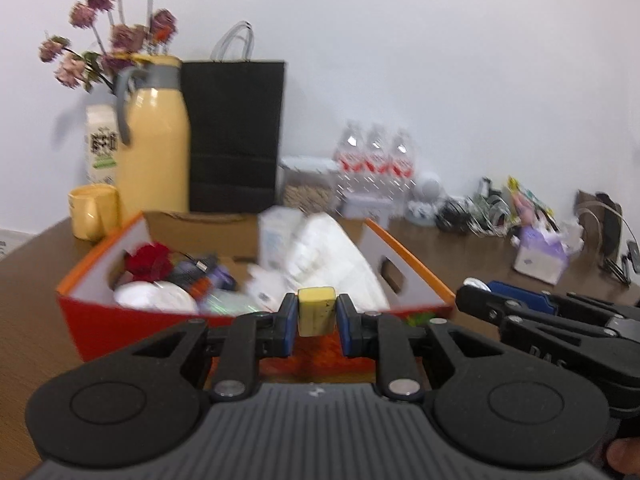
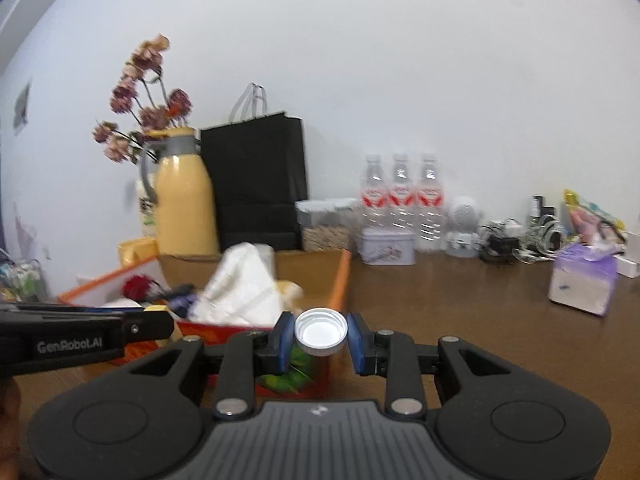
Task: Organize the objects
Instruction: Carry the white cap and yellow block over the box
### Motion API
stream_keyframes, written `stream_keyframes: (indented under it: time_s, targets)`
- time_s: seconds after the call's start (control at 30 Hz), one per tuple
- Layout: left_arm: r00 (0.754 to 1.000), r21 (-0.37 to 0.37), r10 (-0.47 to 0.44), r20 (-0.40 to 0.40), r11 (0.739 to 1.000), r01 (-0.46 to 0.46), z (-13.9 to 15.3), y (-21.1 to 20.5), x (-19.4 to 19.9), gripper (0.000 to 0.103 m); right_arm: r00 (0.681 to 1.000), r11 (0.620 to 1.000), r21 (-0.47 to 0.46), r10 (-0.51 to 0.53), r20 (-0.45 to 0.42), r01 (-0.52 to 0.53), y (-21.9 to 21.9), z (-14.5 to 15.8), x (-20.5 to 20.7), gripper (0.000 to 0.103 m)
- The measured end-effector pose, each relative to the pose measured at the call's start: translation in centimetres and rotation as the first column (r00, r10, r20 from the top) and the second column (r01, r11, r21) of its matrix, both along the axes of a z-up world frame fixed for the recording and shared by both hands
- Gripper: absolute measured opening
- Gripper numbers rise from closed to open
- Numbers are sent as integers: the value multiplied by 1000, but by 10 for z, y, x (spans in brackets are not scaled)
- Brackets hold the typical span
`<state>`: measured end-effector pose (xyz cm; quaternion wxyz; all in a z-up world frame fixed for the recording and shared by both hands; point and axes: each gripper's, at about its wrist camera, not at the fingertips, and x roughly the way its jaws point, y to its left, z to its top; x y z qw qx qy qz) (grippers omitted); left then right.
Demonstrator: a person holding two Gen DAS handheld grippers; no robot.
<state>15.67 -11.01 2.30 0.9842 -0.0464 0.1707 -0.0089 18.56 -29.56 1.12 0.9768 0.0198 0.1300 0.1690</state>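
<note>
My left gripper (image 1: 317, 314) is shut on a small yellow block (image 1: 316, 311), held just before the near wall of the orange box (image 1: 100, 320). The box holds white packets (image 1: 332, 256), a red flower (image 1: 150, 260) and other small items. My right gripper (image 2: 320, 334) is shut on a silver bottle cap (image 2: 320, 331), its hollow side towards the camera, near the box's right front corner (image 2: 340, 280). The right gripper (image 1: 560, 320) also shows at the right edge of the left wrist view, and the left gripper (image 2: 92, 334) at the left edge of the right wrist view.
Behind the box stand a yellow thermos (image 1: 154, 140), a yellow mug (image 1: 94, 210), a black paper bag (image 1: 236, 136), dried flowers (image 1: 112, 32), three water bottles (image 2: 402, 200), a tin (image 2: 386, 246) and a tissue pack (image 2: 582, 280). Cables and clutter line the back right of the brown table (image 2: 460, 312).
</note>
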Motion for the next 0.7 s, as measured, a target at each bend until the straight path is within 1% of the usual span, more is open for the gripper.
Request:
stream_keyframes:
  time_s: [0.17,0.37,0.53,0.6,0.7]
  targets:
    - [997,-5,58,41,998,-58,16,37,8,21,997,997,-18,71,14,-71,36,19,11,27]
    - [995,11,79,54,997,-79,30,70,31,21,993,991,-60,117,22,-116,86,34,34,27]
    - [995,37,75,61,996,-77,37,90,58,21,994,990,-89,112,4,-112,119,36,64,27]
    - [996,41,73,48,996,-75,35,97,70,21,994,990,-89,109,-12,-110,130,35,77,27]
    - [997,24,75,21,997,-75,28,107,84,21,995,990,-102,99,-26,-102,145,31,93,27]
